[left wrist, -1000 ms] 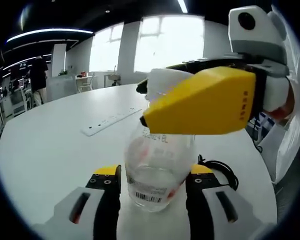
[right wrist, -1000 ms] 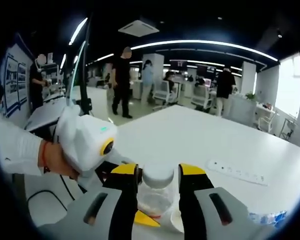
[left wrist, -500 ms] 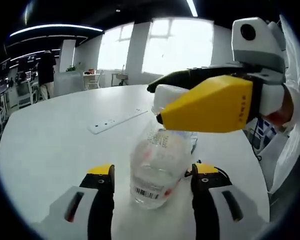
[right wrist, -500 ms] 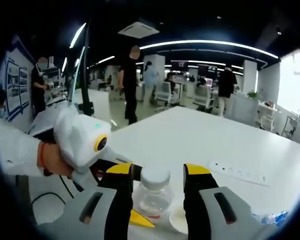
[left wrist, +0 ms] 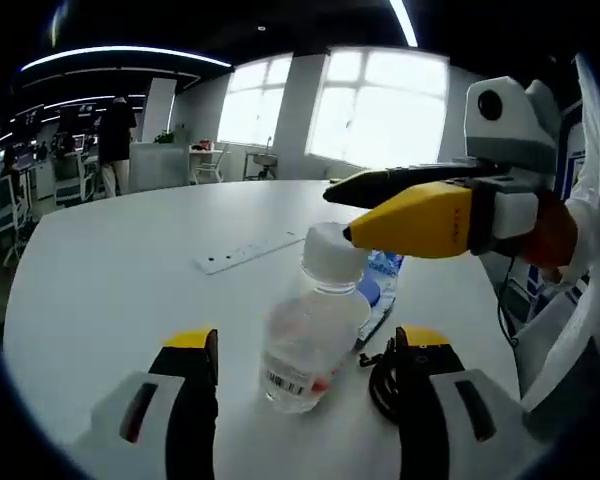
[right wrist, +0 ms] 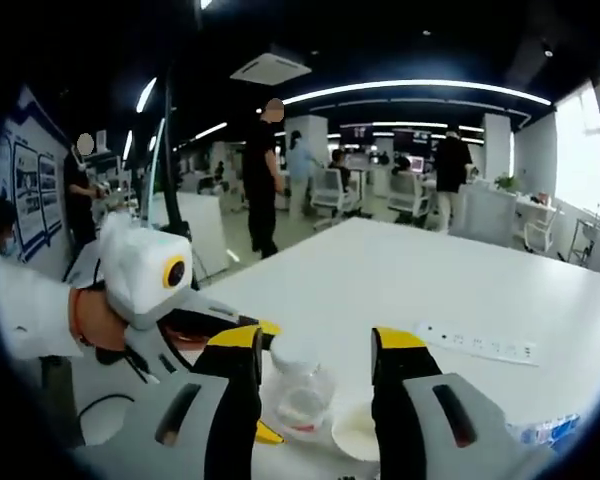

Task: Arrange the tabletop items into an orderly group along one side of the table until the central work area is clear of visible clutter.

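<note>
bottle standing free between two open grippers, tip-over is the main risk

clear plastic bottle (left wrist: 310,330) with white cap stands upright on the white table (left wrist: 100,290), near the edge by the person. left gripper (left wrist: 305,385) is wide open with a jaw on each side of the bottle base, gripping nothing. right gripper (right wrist: 315,360) is open too, bottle between its jaws but apart from them, nothing held (in the left gripper view its yellow jaw hangs just beside the cap). judgement: either jaw could clip the cap or shoulder and knock the light, near-empty bottle over. it could roll into the blue-labelled packet (left wrist: 380,290) and black cable (left wrist: 380,375) beside it, or off the edge. power strip (left wrist: 250,252) lies well apart.
</note>
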### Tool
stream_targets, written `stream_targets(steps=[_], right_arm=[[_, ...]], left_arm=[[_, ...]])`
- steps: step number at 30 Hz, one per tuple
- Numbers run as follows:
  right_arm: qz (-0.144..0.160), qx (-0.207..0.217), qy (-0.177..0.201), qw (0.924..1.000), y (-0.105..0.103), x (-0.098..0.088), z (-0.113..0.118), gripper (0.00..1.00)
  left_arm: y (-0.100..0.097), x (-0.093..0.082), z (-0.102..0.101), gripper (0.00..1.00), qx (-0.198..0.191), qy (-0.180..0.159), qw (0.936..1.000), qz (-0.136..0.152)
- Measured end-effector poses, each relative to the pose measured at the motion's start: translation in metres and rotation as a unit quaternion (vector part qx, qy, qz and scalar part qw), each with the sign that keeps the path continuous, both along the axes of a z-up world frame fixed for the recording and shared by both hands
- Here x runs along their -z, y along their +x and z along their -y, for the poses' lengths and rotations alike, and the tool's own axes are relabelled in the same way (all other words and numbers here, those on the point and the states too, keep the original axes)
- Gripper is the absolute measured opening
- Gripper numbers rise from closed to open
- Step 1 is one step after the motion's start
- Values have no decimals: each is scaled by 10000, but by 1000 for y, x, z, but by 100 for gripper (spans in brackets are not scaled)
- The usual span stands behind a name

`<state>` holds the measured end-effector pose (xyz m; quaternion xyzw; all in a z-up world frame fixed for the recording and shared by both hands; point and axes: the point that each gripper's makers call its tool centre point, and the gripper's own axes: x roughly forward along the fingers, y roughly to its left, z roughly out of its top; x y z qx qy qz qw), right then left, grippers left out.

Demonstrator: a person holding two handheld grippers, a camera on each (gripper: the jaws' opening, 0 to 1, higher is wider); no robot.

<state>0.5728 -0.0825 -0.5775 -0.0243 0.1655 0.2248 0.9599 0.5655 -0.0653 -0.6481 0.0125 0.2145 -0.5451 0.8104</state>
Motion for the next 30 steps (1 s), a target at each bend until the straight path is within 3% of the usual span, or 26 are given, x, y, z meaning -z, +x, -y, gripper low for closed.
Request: stream_targets(steps=[13, 23, 30], right_arm=[[71, 105, 150, 9998, -13, -15, 28, 45], [148, 271, 118, 9995, -32, -28, 67, 45], [75, 413, -22, 9991, -49, -22, 95, 45]], left_arm=[[-13, -29, -11, 78, -377, -5, 9993, 49], [-33, -56, -15, 81, -632, -28, 9979, 138], [-43, -65, -19, 82, -854, -55, 9963, 114]])
